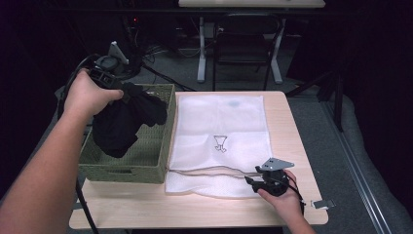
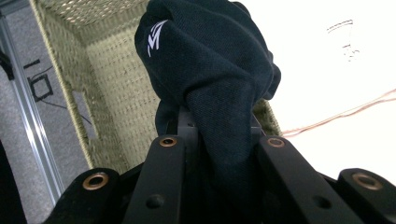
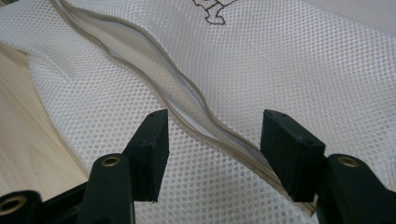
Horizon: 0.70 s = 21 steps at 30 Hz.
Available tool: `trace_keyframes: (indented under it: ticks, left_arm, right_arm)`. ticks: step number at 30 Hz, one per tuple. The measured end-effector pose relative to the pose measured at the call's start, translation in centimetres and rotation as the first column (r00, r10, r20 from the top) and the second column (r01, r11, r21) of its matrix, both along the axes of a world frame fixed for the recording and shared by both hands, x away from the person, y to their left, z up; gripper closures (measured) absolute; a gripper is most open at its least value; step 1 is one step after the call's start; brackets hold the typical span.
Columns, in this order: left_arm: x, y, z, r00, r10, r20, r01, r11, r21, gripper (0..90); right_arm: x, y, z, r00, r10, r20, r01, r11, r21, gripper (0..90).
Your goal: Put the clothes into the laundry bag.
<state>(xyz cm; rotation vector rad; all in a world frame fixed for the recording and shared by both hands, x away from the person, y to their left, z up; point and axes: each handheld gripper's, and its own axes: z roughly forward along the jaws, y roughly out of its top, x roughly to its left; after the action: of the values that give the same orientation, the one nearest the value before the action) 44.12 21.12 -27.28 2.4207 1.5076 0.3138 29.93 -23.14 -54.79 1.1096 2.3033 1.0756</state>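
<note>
The room behind is dark, with chair and desk legs on a grey floor, and in front stands a light wooden table (image 1: 287, 131). On it the largest thing is a white mesh laundry bag (image 1: 221, 126), lying flat with its zipper (image 1: 209, 171) near the person's side. Just beside it, at the left, stands a woven green basket (image 1: 165, 146).

A black garment (image 1: 124, 119) hangs above the basket, because the left gripper (image 1: 114, 80) has its jaws clenched on a fold of it and holds it lifted; I judge it is meant to go into the bag. The right gripper (image 1: 263, 180) rests at the near edge of the bag with its jaws spread apart, one on each side of the zipper, probably ready to pinch that edge and hold the mouth open.

The right gripper view shows that the zipper (image 3: 187, 100) is partly parted, with a gap between its two tapes, which the high view is too small to tell. The left gripper view shows a small white logo (image 2: 156, 37) on the garment (image 2: 215, 79), and the woven inner wall of the basket (image 2: 116, 79).
</note>
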Motion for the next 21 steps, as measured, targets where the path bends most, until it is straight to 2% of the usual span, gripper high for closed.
trace_keyframes:
  ticks: [8, 21]
  left_arm:
    - [0.1, -2.4, 0.5, 0.9989, -0.043, 0.017, 0.043, 0.9991, 0.008, 78.7]
    - [0.2, -5.9, 1.1, 0.9944, -0.105, 0.015, 0.104, 0.9945, 0.01, 78.7]
  right_arm:
    - [0.0, 0.0, 0.0, 1.0, -0.002, 0.0, 0.002, 1.0, 0.002, 42.2]
    - [0.0, -0.1, 0.0, 1.0, 0.002, 0.001, -0.002, 1.0, 0.006, 42.2]
